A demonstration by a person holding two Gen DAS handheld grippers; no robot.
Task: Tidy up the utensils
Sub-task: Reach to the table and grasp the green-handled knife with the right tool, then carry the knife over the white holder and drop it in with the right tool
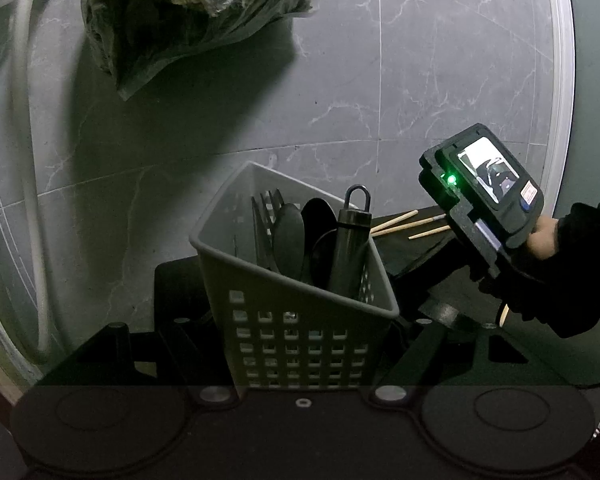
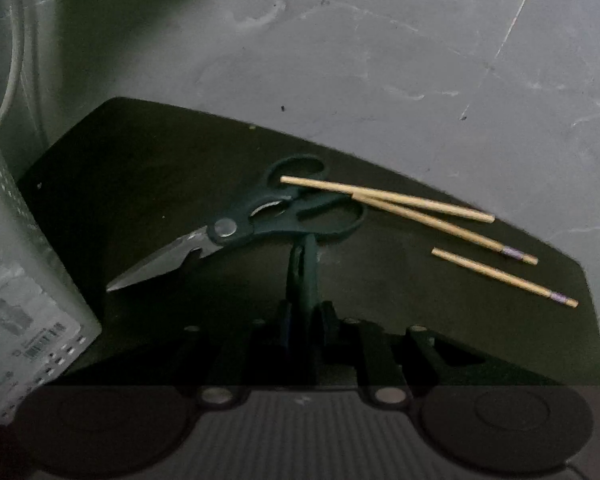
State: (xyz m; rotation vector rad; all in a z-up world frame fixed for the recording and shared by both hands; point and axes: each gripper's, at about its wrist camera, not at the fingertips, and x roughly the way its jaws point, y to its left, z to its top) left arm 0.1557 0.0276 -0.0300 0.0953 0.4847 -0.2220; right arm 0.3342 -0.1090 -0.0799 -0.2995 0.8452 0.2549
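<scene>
- Grey plastic basket (image 1: 300, 320) with holes sits clenched in the left gripper (image 1: 300, 360), holding dark spoons (image 1: 290, 236).
- Right gripper (image 2: 302, 280) pinches the black-handled scissors (image 2: 236, 228) on the dark mat (image 2: 140, 184).
- Three wooden chopsticks (image 2: 440, 220) crowd the mat's right edge.

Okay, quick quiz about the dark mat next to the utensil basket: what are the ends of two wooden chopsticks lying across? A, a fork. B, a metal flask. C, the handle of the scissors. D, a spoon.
C: in the right wrist view two of the chopsticks cross over the dark handle loops of the scissors on the mat, while the third lies apart on its own.
</scene>
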